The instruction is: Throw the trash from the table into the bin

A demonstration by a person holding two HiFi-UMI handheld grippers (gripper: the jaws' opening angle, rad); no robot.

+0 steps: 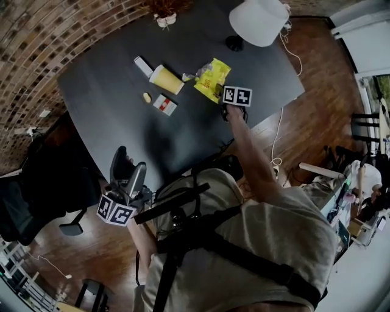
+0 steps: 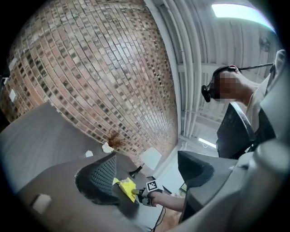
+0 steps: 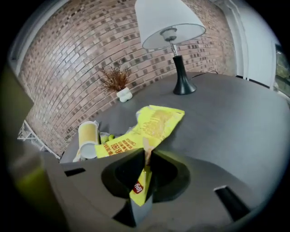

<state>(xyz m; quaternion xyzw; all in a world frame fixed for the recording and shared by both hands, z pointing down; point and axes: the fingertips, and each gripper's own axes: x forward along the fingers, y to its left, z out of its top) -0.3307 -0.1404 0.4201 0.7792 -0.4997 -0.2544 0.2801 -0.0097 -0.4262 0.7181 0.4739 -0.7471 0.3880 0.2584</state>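
Observation:
A crumpled yellow chip bag [image 1: 212,78] lies on the dark table [image 1: 183,140]. My right gripper [image 1: 220,92] reaches over the table and is shut on the bag's near edge [image 3: 146,174]. The rest of the bag [image 3: 156,124] spreads out ahead of the jaws. A yellow paper cup [image 1: 166,79] lies on its side left of the bag, with a white carton [image 1: 143,66], a red-and-white packet [image 1: 164,105] and a small tan scrap [image 1: 147,97] near it. My left gripper [image 1: 127,177] hangs open and empty off the table's near edge. From there the bag [image 2: 127,186] shows far off.
A lamp with a white shade [image 1: 259,21] and a dried plant in a white pot [image 1: 164,18] stand at the table's far side by the brick wall. A black office chair [image 1: 42,183] sits left of the table. A white cable [image 1: 280,134] trails over the wooden floor at right.

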